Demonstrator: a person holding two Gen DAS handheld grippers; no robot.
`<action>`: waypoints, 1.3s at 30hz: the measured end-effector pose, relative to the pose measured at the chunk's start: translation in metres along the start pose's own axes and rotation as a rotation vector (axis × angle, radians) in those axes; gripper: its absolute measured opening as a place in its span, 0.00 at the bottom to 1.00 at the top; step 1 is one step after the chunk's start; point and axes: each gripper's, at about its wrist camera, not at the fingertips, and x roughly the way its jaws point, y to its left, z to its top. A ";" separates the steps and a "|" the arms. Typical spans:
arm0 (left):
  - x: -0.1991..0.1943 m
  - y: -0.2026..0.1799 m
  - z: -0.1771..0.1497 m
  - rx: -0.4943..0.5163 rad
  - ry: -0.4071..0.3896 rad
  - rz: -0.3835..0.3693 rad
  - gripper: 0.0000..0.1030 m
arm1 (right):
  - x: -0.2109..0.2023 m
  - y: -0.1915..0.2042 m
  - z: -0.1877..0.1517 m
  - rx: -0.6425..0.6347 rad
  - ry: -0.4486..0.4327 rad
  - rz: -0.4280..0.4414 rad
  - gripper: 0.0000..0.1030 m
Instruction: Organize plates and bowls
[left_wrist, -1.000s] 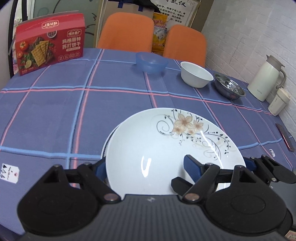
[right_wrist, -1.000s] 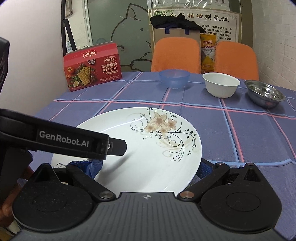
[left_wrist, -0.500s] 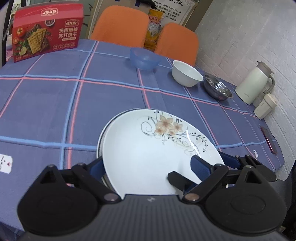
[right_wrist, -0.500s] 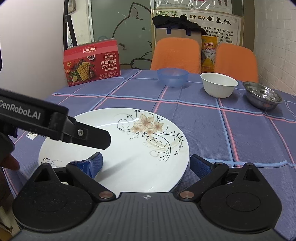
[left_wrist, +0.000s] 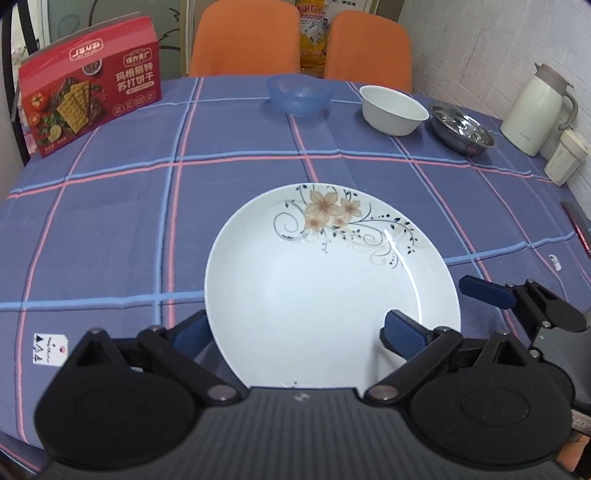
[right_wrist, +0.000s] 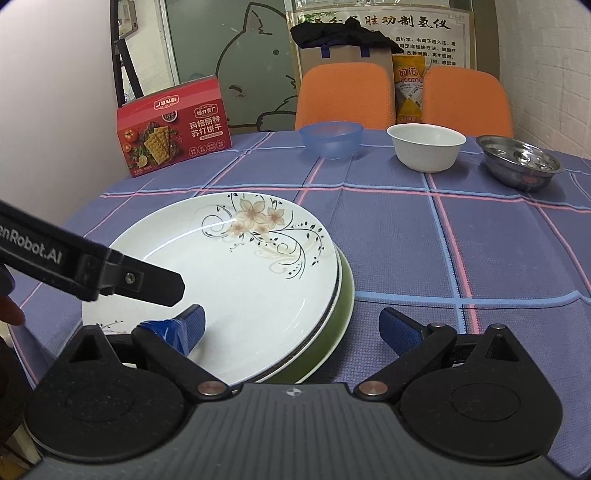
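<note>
my left gripper sits at the near edge of the table, its two blue pads spread wide. the floral plate lies between them: the left pad is just off the plate's left rim and the right pad hangs over its white inner surface, so the jaws are parted and grip nothing. in the right wrist view that same gripper shows as a black bar reaching in over the plate from the left.

my right gripper is also wide apart. its left pad is over the near part of the floral plate, its right pad is over bare tablecloth beside the stack, and it holds nothing.

the floral plate is the top of a stack near the front edge of the table. from the right wrist view i see a green plate under it, with a thin white rim between them, likely a third plate, though i cannot tell for sure.

far across the table three bowls stand in a row, apart from one another: a blue bowl, a white bowl and a steel bowl. a red cracker box stands upright at the far left. a cream kettle stands at the far right.
</note>
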 end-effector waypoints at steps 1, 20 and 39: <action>0.000 -0.001 0.000 0.015 -0.011 0.031 0.95 | -0.001 -0.002 0.000 0.004 -0.004 0.001 0.86; -0.003 -0.074 0.034 0.132 -0.169 0.026 0.95 | -0.023 -0.078 0.002 0.246 -0.038 -0.025 0.86; 0.052 -0.167 0.089 0.254 -0.102 -0.042 0.95 | -0.043 -0.187 0.006 0.452 -0.014 -0.146 0.86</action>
